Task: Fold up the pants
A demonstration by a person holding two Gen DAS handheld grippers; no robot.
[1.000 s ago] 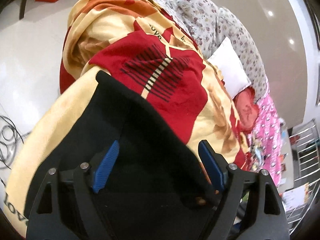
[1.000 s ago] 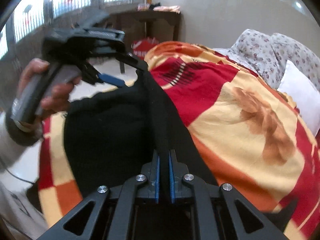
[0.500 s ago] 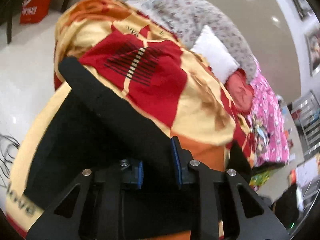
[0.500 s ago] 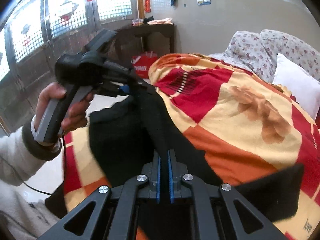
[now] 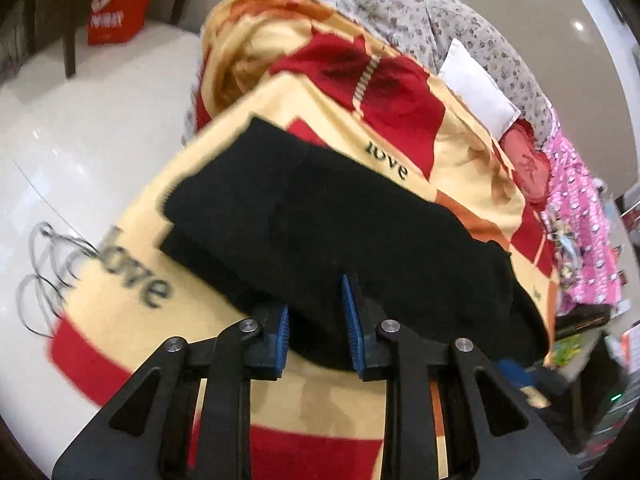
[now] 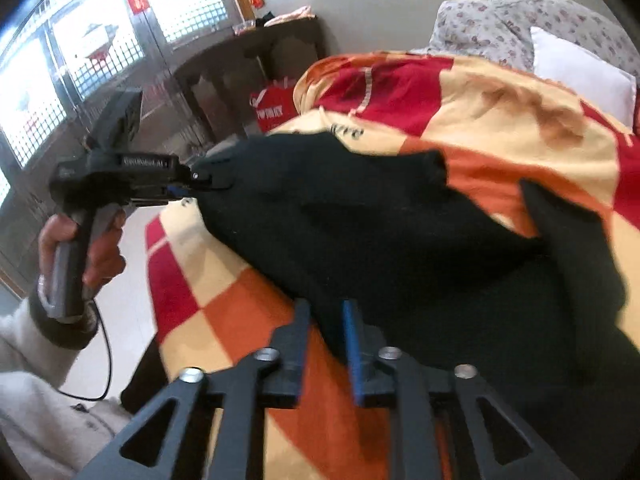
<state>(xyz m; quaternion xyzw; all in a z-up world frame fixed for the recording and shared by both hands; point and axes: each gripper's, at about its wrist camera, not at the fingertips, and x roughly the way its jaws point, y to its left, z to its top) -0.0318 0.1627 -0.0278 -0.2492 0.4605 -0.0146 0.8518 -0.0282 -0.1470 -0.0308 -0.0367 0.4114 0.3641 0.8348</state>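
Note:
The black pants point(image 5: 340, 216) lie folded on the red, orange and cream blanket point(image 5: 392, 92) on the bed. My left gripper point(image 5: 316, 320) has its jaws a little apart, with the near edge of the pants between the blue pads. In the right wrist view the pants point(image 6: 380, 232) spread across the blanket point(image 6: 500, 108). My right gripper point(image 6: 326, 320) also stands slightly open around a fold of the black cloth at the near edge. The left gripper point(image 6: 212, 178) shows there at the far left end of the pants, held by a hand.
A white pillow point(image 5: 476, 84) and a floral quilt point(image 5: 452, 20) lie at the head of the bed. A pink cloth point(image 5: 580, 220) hangs at the right. A red bag point(image 5: 116, 16) stands on the white floor by dark table legs. A cable point(image 5: 44, 256) lies on the floor.
Both grippers were shut on the lifted pants; now the pants are laid down folded on the blanket and both sets of jaws have parted slightly.

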